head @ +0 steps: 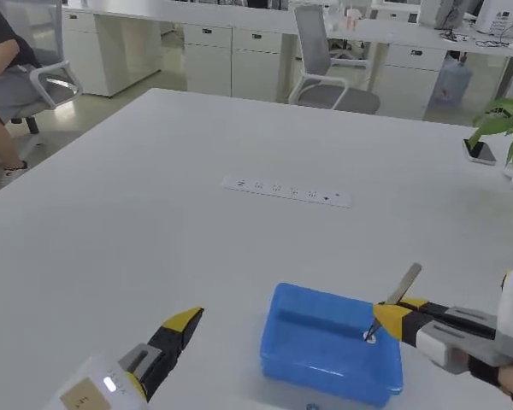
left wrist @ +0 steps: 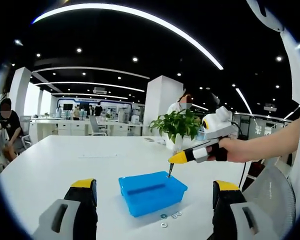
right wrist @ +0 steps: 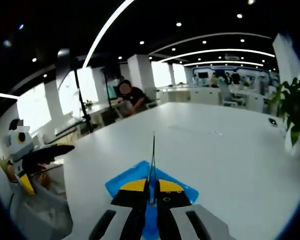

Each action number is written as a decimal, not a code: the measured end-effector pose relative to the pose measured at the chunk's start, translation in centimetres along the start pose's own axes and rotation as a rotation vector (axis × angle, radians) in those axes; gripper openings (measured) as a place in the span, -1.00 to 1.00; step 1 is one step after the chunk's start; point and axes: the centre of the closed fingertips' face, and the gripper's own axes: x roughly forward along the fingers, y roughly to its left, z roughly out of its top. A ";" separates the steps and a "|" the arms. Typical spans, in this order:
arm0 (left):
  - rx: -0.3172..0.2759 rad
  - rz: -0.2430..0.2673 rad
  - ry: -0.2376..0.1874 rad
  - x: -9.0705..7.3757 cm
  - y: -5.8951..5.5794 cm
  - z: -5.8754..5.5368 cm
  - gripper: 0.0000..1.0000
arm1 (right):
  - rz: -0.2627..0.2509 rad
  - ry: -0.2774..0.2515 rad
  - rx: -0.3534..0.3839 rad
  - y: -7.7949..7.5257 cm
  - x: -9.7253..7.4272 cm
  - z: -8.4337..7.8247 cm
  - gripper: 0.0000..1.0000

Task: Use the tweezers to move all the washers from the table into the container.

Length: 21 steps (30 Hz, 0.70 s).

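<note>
Tweezers [head: 404,284] over container [head: 325,373] — tips down, washers [left wrist: 163,225] beside

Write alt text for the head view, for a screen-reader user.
The right gripper, shut on tweezers, points their tips down into a blue container on a white table. The left gripper is at lower left. A power strip lies mid-table, with an office chair beyond.
</note>
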 end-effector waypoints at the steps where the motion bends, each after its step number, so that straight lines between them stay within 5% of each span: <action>1: -0.004 0.001 -0.005 0.0 0.0 0.1 0.97 | -0.009 0.006 -0.006 -0.2 0.2 -0.2 -0.94; 13: 0.017 0.021 -0.003 -0.1 0.3 0.1 0.97 | -0.019 0.102 0.002 -1.4 2.8 -4.6 -0.94; 21: 0.017 0.028 0.011 -0.1 0.5 -0.2 0.95 | -0.027 0.112 -0.003 -1.7 3.1 -5.3 -0.94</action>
